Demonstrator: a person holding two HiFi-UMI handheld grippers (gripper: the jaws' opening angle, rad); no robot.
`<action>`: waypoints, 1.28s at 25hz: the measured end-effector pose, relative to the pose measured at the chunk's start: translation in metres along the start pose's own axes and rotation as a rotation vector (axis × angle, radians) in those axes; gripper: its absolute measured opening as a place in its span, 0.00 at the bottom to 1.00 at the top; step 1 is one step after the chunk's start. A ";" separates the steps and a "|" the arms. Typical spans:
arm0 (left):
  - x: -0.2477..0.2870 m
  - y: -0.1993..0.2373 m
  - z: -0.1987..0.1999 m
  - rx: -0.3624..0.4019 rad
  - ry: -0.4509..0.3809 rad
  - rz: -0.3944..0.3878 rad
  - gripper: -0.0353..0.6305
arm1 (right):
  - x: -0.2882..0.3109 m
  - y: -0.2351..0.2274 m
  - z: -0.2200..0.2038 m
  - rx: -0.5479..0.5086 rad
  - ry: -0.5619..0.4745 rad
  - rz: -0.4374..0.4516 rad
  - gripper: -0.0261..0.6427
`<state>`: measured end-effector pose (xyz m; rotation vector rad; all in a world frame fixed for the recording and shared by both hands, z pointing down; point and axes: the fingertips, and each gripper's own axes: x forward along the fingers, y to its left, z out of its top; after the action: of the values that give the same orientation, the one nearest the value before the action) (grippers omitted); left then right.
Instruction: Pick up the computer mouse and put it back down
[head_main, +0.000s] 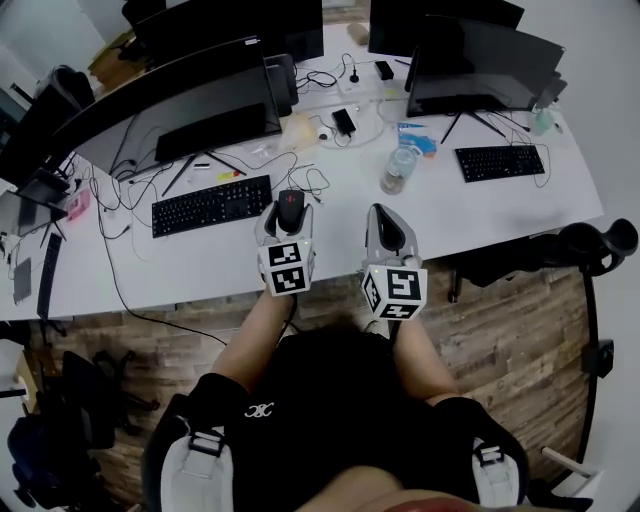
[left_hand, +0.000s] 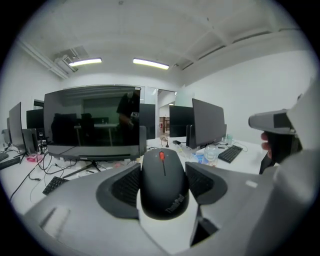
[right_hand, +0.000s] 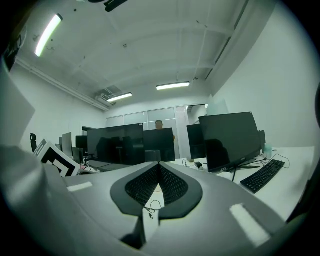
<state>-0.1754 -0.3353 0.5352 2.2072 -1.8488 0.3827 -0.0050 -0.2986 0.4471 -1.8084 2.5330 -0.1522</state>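
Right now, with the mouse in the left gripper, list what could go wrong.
1. The left gripper pinches the mouse only by its smooth, rounded sides, so it might slip or tilt out of the jaws.
2. The keyboard lies close on the left and loose cables lie just beyond, so the mouse could come down on one of them and not sit flat on the table.

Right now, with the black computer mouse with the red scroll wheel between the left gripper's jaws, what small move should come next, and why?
Probably lower the left gripper straight down to the white desk. Its jaws are shut on the black computer mouse with the red scroll wheel, which seems to hang over bare desk just right of the black keyboard; I cannot confirm the gap.
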 end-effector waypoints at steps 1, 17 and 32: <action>-0.003 0.000 0.006 0.004 -0.016 0.000 0.54 | 0.000 0.002 0.001 0.001 -0.004 0.005 0.04; -0.039 -0.016 0.078 0.084 -0.208 -0.012 0.54 | 0.006 0.010 0.018 0.017 -0.055 0.037 0.04; -0.066 -0.024 0.117 0.098 -0.309 -0.031 0.54 | 0.012 0.012 0.023 0.019 -0.072 0.045 0.04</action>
<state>-0.1566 -0.3107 0.4024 2.4755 -1.9792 0.1328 -0.0182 -0.3076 0.4239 -1.7160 2.5122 -0.1075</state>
